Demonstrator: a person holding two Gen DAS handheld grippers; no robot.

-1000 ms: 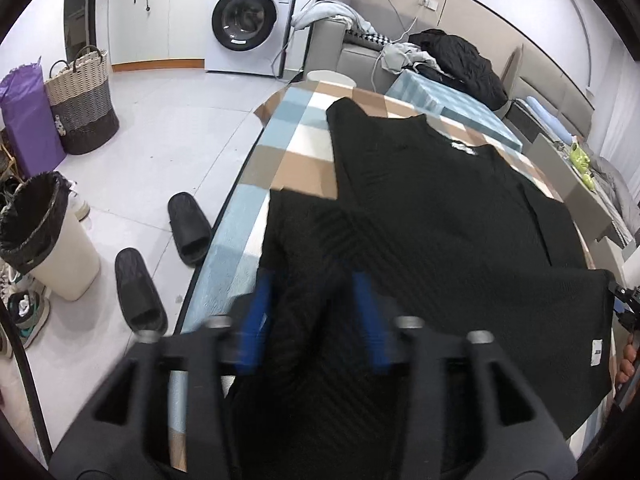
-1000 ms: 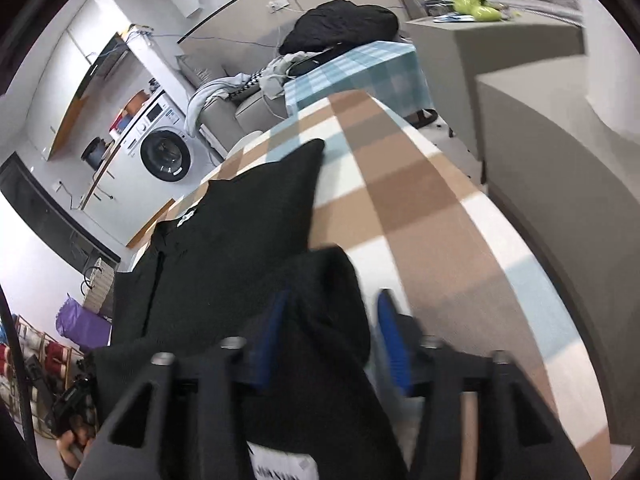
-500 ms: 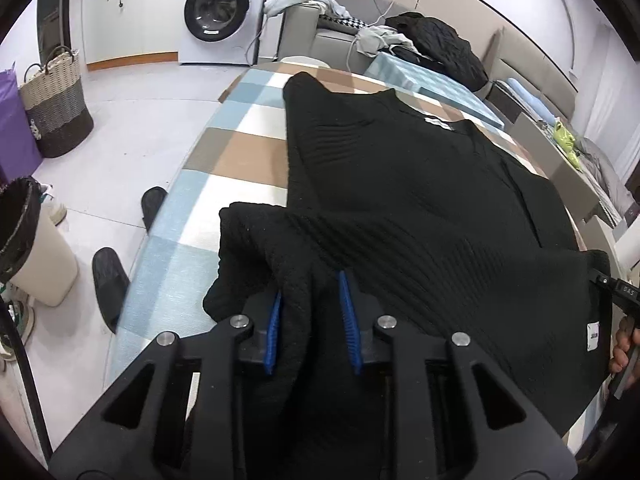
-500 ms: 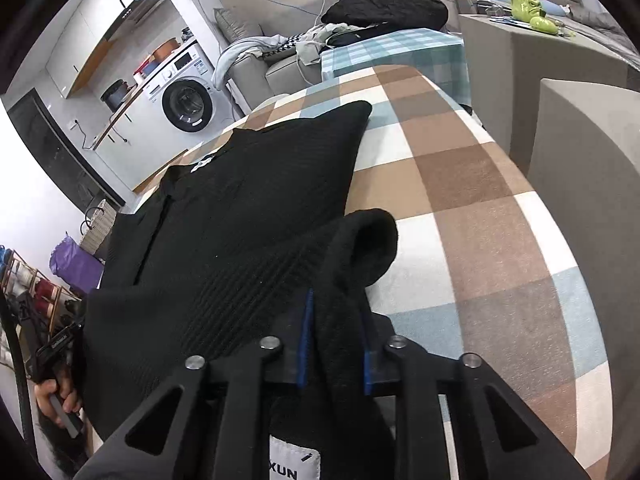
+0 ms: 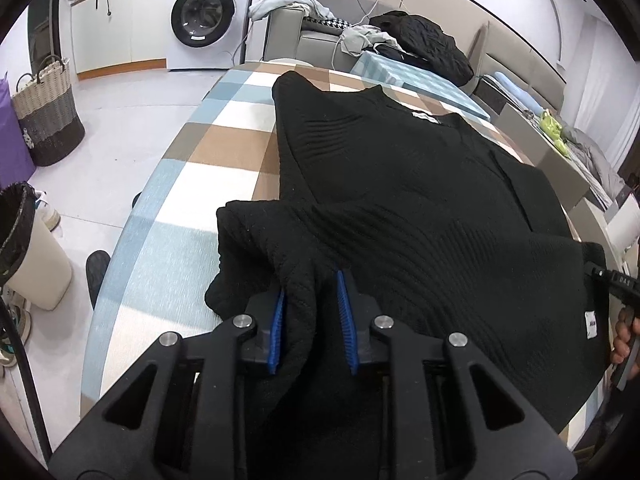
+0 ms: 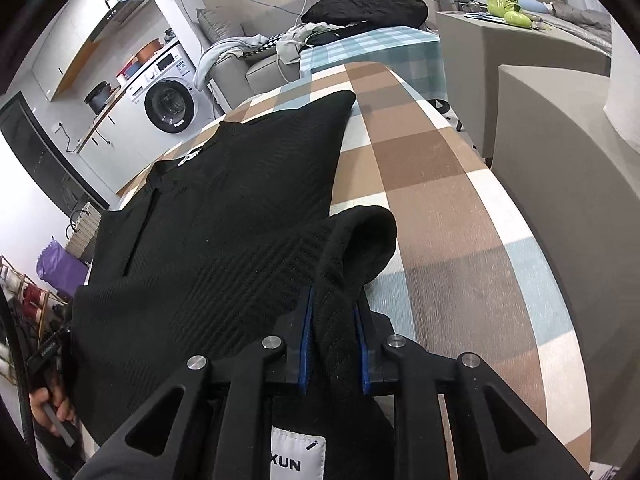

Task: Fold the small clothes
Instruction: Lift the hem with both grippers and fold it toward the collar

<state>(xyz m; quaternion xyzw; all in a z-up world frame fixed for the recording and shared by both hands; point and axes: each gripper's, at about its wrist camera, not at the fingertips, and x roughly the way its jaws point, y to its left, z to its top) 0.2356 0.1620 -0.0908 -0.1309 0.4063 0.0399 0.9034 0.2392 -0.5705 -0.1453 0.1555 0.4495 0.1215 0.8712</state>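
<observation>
A black knit sweater (image 5: 400,184) lies spread on a table with a checked brown, blue and white cloth (image 5: 224,148). My left gripper (image 5: 310,300) is shut on a bunched fold of the sweater's near left edge, lifted a little off the cloth. My right gripper (image 6: 332,320) is shut on the near right edge of the sweater (image 6: 224,216), where a rolled fold rises above the cloth (image 6: 432,168). A white label (image 6: 298,462) hangs below the right jaws. The sweater's far part lies flat.
To the left stand a bin (image 5: 28,248), a woven basket (image 5: 48,120), slippers (image 5: 98,272) and a washing machine (image 5: 204,16). Behind the table is a sofa with clothes (image 5: 416,40). A grey cabinet (image 6: 560,128) stands right of the table.
Both grippers have closed on the sweater's near edge and lifted it, drawing it forward over the sweater. The views have advanced over the table.
</observation>
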